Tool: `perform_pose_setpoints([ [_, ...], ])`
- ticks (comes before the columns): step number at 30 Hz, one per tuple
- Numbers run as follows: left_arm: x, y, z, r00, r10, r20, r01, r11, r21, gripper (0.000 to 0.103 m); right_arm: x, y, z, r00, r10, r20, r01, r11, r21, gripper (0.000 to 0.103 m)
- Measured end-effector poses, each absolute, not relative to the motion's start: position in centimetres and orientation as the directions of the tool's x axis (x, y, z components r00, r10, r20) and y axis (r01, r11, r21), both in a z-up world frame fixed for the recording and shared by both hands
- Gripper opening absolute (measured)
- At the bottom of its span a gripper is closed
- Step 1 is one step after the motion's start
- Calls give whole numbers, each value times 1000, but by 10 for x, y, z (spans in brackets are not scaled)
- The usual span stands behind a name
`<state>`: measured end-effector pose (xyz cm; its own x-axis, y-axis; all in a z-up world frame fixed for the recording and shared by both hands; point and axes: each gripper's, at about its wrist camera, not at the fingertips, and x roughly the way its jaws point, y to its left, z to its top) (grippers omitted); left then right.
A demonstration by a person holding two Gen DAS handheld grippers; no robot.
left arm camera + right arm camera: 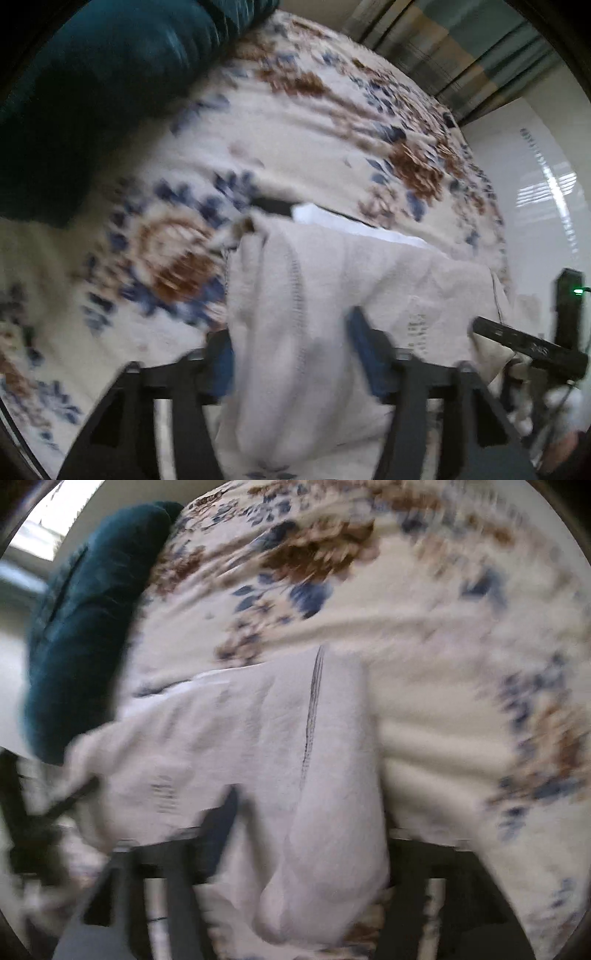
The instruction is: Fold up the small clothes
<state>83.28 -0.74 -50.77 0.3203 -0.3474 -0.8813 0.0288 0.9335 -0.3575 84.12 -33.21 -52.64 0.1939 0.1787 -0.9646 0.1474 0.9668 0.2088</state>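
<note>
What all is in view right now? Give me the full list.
Garment: one, off-white with a dark stitch line, draped over the bed, gathered between both grippers' fingers.
White layer: one, showing at the garment's far edge.
Floral blanket: one, cream with blue and brown flowers, covering the bed.
Teal cushion: one, dark teal, at the bed's far left.
Curtain: one, striped, beyond the bed.
Left gripper: dark fingers, blue pads either side of a bunched fold; grip unclear.
Right gripper: dark fingers, fabric bunched between them; blurred, right finger mostly hidden.
</note>
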Motion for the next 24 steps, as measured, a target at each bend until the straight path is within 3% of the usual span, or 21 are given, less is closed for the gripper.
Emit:
perform_pose_setpoints([
  [1, 827, -8, -501, 351, -307, -885, 28, 948, -317, 83, 837, -326, -520, 211, 96, -973, 132, 983, 126, 92],
  [3, 822, -12, -494, 378, -257, -890, 38, 964, -262, 103, 826, -318, -508, 246, -23, -969, 124, 992, 8, 103],
  [7, 805, -28, -488, 389, -125, -913, 36, 992, -120, 103, 795, -301, -493, 284, -159, -945, 132, 983, -126, 103],
  [12, 775, -46, -472, 373, -96, -923, 35, 995, -89, 103, 755, -287, -464, 330, -239, -913, 152, 968, -199, 103],
  [24, 654, -63, -327, 523, -48, -851, 28, 999, -39, 103, 620, -277, -312, 464, -278, -841, 212, 957, -199, 103],
])
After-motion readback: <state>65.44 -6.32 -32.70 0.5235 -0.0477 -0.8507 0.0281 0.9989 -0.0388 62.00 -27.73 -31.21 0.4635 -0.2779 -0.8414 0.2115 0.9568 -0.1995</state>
